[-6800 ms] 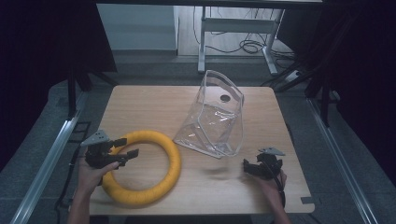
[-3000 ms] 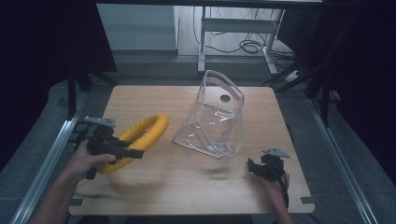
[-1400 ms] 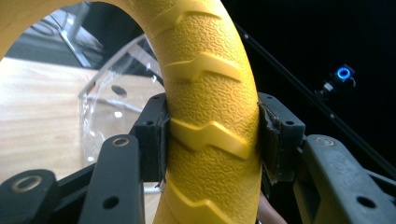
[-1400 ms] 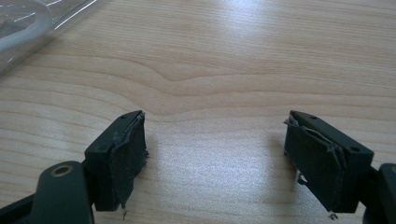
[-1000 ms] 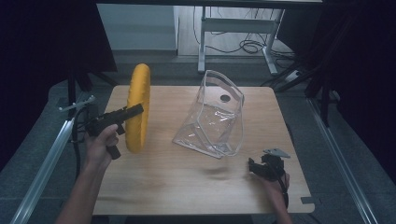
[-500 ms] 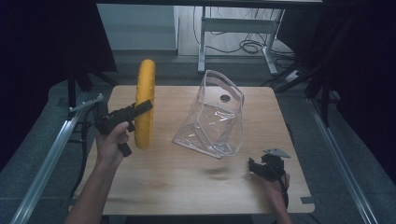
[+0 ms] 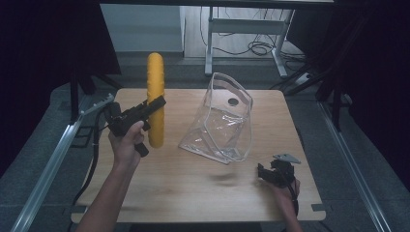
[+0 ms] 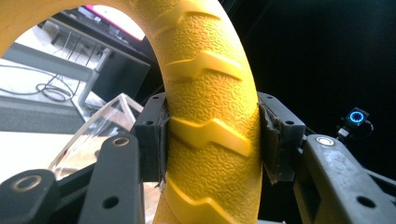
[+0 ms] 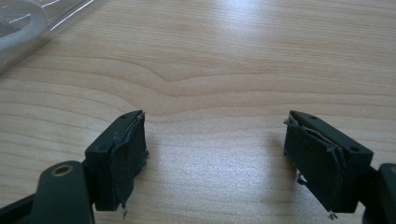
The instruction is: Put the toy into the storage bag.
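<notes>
The yellow ring (image 7: 155,99) stood on edge above the left part of the wooden table (image 7: 193,193), its plane upright and seen almost edge-on from the high view, so that it read as a tall narrow bar with its long axis vertical. The left gripper (image 7: 151,107) was clamped on it partway up the rim, the jaws reaching in from the person's left side, and the left hand (image 7: 126,142) carried gripper and ring clear of the tabletop, as far as the high view allowed a judgement. The clear plastic bag (image 7: 220,121) stood just to the right of the ring, near but apart from it, its open mouth tilted upward and toward the far edge; a move of the ring into the bag would likely have called for carrying it rightward and turning its plane to suit that mouth. The left hand was by far the nearer to both. The right gripper (image 7: 274,174) rested low near the table's front right corner, well apart from the bag. The left gripper view showed what the high view could not: the ring's (image 8: 210,130) pebbled surface with raised zigzag ribs, pinched squarely between both pads. The right gripper view showed the right gripper (image 9: 215,158) spread wide over bare wood, holding nothing.
</notes>
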`<state>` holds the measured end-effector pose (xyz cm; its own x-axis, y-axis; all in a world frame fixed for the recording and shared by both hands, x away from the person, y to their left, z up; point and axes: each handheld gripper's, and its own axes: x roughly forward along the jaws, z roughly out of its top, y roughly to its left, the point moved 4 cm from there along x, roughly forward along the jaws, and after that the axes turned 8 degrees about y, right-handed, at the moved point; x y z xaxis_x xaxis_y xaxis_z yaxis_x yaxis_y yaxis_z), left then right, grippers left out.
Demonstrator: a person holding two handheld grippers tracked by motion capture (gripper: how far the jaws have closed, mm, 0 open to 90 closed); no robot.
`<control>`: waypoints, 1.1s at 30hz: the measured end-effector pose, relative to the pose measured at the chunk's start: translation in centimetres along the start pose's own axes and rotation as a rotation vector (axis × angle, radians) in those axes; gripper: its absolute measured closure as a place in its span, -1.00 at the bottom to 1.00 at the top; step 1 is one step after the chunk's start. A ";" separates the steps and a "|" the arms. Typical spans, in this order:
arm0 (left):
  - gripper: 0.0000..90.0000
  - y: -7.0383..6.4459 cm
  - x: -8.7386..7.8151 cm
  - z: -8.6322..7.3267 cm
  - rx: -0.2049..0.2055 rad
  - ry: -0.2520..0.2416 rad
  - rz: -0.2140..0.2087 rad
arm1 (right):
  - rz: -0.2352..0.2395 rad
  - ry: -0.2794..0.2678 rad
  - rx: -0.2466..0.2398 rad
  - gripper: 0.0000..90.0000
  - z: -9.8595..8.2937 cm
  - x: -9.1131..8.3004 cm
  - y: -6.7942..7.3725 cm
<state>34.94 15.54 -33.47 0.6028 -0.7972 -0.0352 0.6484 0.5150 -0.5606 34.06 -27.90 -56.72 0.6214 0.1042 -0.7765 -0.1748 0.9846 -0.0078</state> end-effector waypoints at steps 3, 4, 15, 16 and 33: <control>0.12 -0.9 0.8 0.1 0.014 -0.013 -0.007 | 0.002 0.002 0.006 -0.53 0.0 0.0 0.0; 0.12 -1.2 1.1 0.2 0.017 -0.018 -0.010 | 0.002 0.002 0.006 -0.53 0.0 0.0 0.0; 0.12 -3.5 4.2 0.5 0.048 -0.068 -0.014 | 0.003 0.004 0.004 -0.53 0.0 -0.1 0.0; 0.12 -3.7 4.4 0.5 0.054 -0.073 -0.011 | 0.003 0.004 0.004 -0.53 0.0 -0.1 0.0; 0.12 -6.5 7.2 0.8 0.088 -0.102 -0.030 | -0.001 0.001 -0.002 -0.53 0.0 0.0 0.0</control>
<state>35.43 6.65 -29.40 0.6237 -0.7788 0.0677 0.7028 0.5206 -0.4849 34.05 -27.94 -56.73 0.6211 0.1030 -0.7770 -0.1759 0.9844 -0.0102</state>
